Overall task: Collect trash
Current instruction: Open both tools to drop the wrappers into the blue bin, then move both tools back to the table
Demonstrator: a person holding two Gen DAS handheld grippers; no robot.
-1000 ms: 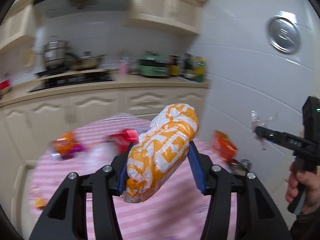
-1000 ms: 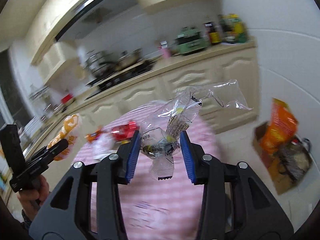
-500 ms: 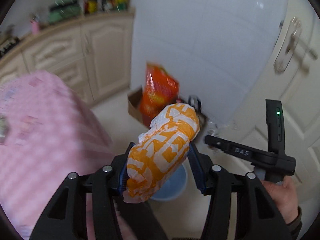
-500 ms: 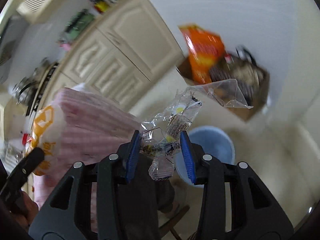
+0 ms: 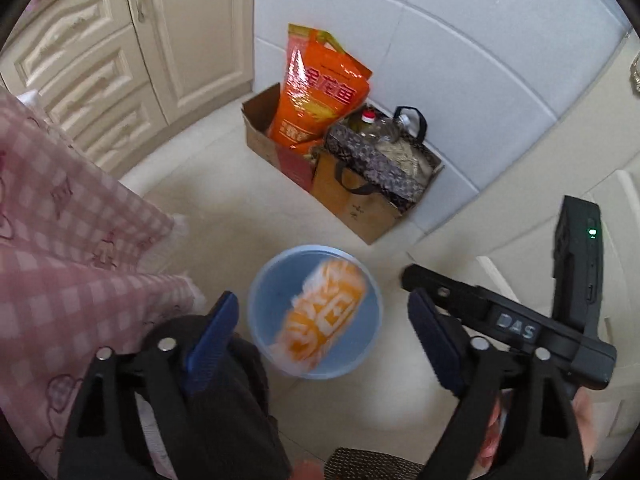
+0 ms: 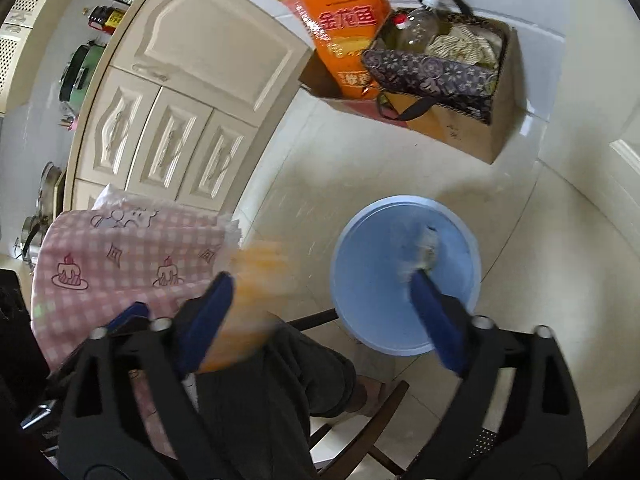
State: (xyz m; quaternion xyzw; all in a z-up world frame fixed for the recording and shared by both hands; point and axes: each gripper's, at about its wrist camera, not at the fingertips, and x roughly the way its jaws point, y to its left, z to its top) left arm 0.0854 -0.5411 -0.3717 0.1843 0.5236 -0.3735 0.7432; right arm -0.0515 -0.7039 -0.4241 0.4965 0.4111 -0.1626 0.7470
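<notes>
The crumpled orange-and-white plastic bag (image 5: 322, 314) appears motion-blurred over the mouth of the round light-blue plastic bin (image 5: 260, 292), straight ahead of the left claw (image 5: 320, 330) and free of both blue pads. The left claw is released, its fingers spread wide with nothing between them. In the right wrist view the same bag is an orange smear (image 6: 250, 300) just beside the right claw's (image 6: 326, 312) left pad. A blurred clear plastic wrapper (image 6: 422, 254) shows inside the bin (image 6: 360, 276), just beyond the tip of the right pad; the right claw is likewise released and wide. The bin stands on the pale tiled floor (image 5: 224, 200). Left of the claws hangs a pink checked tablecloth (image 5: 60, 240). Further ahead, against the white tiled wall, a brown cardboard box (image 5: 360, 208) holds a tall orange printed sack (image 5: 320, 88).
</notes>
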